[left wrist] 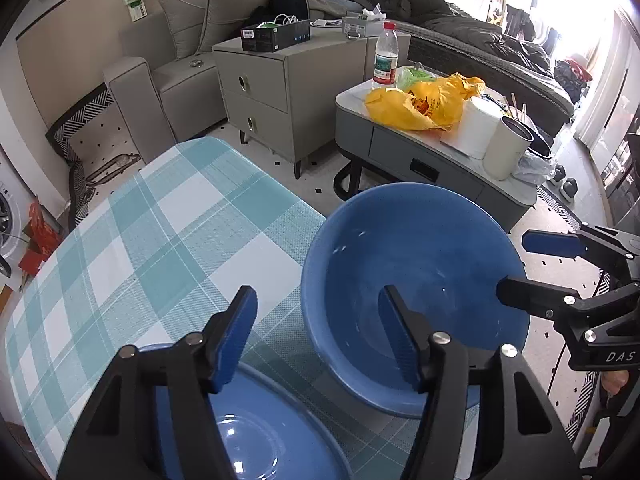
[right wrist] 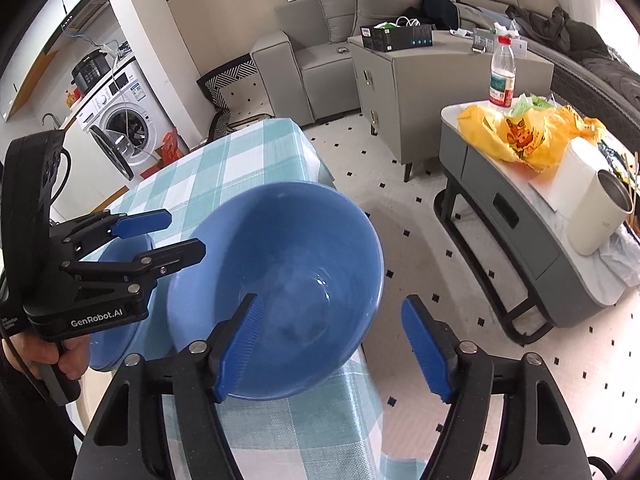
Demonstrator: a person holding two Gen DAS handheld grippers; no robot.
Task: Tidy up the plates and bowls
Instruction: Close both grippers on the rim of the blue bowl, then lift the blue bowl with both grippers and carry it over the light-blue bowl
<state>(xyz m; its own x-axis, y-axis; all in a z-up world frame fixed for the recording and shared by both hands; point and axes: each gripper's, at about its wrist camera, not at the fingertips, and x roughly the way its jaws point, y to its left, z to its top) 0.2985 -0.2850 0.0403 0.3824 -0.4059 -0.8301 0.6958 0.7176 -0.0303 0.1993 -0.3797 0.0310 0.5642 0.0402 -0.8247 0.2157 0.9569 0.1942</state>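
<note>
A large blue bowl [left wrist: 416, 280] stands near the right edge of the checked table [left wrist: 140, 232]; it also shows in the right wrist view [right wrist: 280, 276]. A blue plate [left wrist: 256, 428] lies beside it, under my left gripper [left wrist: 320, 340], and shows in the right wrist view [right wrist: 120, 320]. The left gripper is open and empty, its right finger over the bowl's near rim. My right gripper [right wrist: 332, 344] is open and empty, straddling the bowl's near right rim. It shows from the side in the left wrist view [left wrist: 532, 268]. The left gripper shows in the right wrist view [right wrist: 180, 236].
A grey coffee table [right wrist: 520, 208] to the right holds a yellow bag [right wrist: 520, 136], water bottle [right wrist: 502, 76], paper roll and cream cup [right wrist: 600, 216]. A grey cabinet [left wrist: 280, 92] and sofa stand behind. A washing machine [right wrist: 124, 128] is at the far left.
</note>
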